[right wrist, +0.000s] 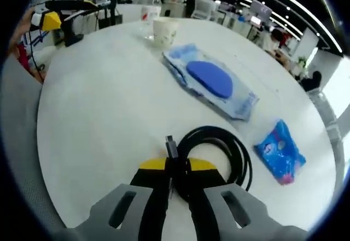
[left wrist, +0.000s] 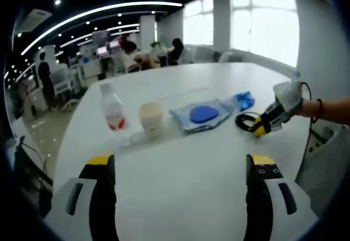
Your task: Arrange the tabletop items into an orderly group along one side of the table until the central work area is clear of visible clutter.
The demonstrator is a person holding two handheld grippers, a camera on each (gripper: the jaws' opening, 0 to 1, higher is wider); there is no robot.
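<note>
Open office beyond the white table (left wrist: 180,164): curved ceiling light strips (left wrist: 98,11), bright windows (left wrist: 262,17), desks with seated people (left wrist: 158,52).

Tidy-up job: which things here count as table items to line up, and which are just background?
To line up: water bottle, paper cup, wet wipes pack, small blue packet, black cable (right gripper shut on it).

Background: office chairs, desks with monitors, people.

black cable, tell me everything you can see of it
The black cable is thin and rubbery-looking, wound into a loose round coil of several loops lying flat on the white table. One free end with a small plug points up past the coil. The right hand-held gripper has its yellow-tipped jaws closed on the coil's near edge. It sits just below the wet-wipes pack and left of the small blue packet, apart from both.
</note>
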